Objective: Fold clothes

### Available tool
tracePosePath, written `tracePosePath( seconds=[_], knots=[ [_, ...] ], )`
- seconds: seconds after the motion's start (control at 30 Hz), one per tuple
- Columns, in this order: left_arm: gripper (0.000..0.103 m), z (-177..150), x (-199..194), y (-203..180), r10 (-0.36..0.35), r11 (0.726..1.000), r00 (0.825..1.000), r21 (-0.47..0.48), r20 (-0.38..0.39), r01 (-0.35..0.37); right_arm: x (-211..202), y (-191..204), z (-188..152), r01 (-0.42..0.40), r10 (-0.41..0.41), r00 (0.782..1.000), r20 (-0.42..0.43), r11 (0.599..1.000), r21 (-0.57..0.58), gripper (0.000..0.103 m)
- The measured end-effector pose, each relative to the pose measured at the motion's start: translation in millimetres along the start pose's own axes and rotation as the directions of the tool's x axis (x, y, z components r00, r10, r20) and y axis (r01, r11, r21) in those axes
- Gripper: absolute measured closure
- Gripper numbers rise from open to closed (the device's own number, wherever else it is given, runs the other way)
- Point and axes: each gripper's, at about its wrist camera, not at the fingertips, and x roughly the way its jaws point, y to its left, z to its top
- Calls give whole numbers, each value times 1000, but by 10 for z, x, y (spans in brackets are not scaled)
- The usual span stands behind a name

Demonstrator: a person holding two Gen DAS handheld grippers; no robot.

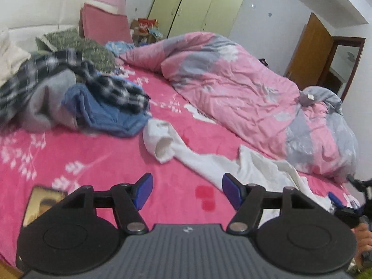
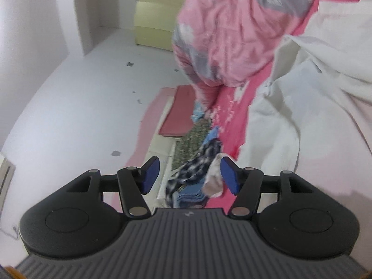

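Observation:
A white long-sleeved garment point(image 1: 209, 160) lies crumpled on the pink sheet point(image 1: 93, 153), one sleeve stretched toward the left. My left gripper point(image 1: 188, 191) hovers just short of it, open, with only sheet showing between its blue pads. A pile of clothes point(image 1: 76, 97), plaid, grey and blue, sits at the left. In the right wrist view, which is rolled sideways, my right gripper point(image 2: 190, 176) is open with nothing in it. The white garment point(image 2: 302, 116) fills that view's right side, and the pile point(image 2: 197, 169) shows far behind the pads. One of its blue pads point(image 1: 334, 198) peeks in at the left view's right edge.
A bunched pink and grey quilt point(image 1: 244, 88) covers the bed's right half. Pillows point(image 1: 102, 23) and a headboard stand at the back left. A phone-like object point(image 1: 44, 202) lies on the sheet at the lower left. A wardrobe point(image 1: 197, 7) and a wooden door point(image 1: 309, 51) line the far wall.

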Motion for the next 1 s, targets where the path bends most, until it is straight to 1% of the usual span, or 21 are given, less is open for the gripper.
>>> tracePosePath(
  seconds=[0.07, 0.17, 0.23, 0.33, 0.4, 0.5, 0.6, 0.63, 0.7, 0.77, 0.83, 0.9, 0.93, 1.0],
  knots=[
    [36, -85, -12, 15, -16, 1000, 1000, 6, -27, 16, -246, 133, -204, -7, 7, 1000, 23, 1000, -17, 44],
    [36, -211, -25, 22, -47, 999, 997, 14, -64, 48, -626, 226, -526, -2, 4, 998, 64, 999, -36, 44],
    [36, -319, -38, -14, -70, 997, 993, 38, -97, 74, -881, 256, -731, 35, -29, 995, 96, 998, -61, 44],
    [36, -507, -54, -95, -102, 990, 982, 82, -156, 116, -1206, 298, -1037, 120, -104, 985, 140, 987, -110, 44],
    [36, -686, -57, -165, -125, 982, 971, 113, -202, 150, -1410, 295, -1243, 174, -152, 976, 158, 975, -135, 44],
    [36, -967, -40, -270, -164, 968, 953, 143, -256, 205, -1609, 217, -1504, 265, -239, 955, 177, 954, -141, 44],
    [40, -1223, -3, -390, -197, 952, 933, 167, -302, 256, -1649, 124, -1695, 349, -325, 930, 172, 927, -136, 44],
    [41, -1298, 7, -438, -204, 945, 927, 182, -314, 270, -1633, 119, -1746, 384, -358, 917, 175, 911, -152, 45],
    [45, -1428, 6, -532, -212, 928, 920, 227, -329, 295, -1526, 152, -1819, 428, -399, 901, 169, 879, -208, 48],
    [46, -1538, -10, -617, -216, 910, 917, 272, -334, 313, -1416, 186, -1890, 468, -438, 883, 166, 843, -265, 54],
    [48, -1631, -13, -694, -219, 893, 913, 306, -346, 330, -1302, 226, -1957, 503, -476, 864, 162, 801, -324, 58],
    [49, -1715, -13, -749, -222, 878, 907, 330, -358, 346, -1135, 252, -2003, 542, -528, 835, 156, 742, -394, 63],
    [49, -1748, -9, -776, -222, 874, 904, 337, -364, 351, -1071, 261, -2023, 563, -556, 817, 154, 709, -425, 66],
    [49, -1804, -14, -793, -226, 865, 899, 348, -376, 363, -954, 258, -2053, 587, -595, 789, 154, 656, -474, 67]
  ],
)
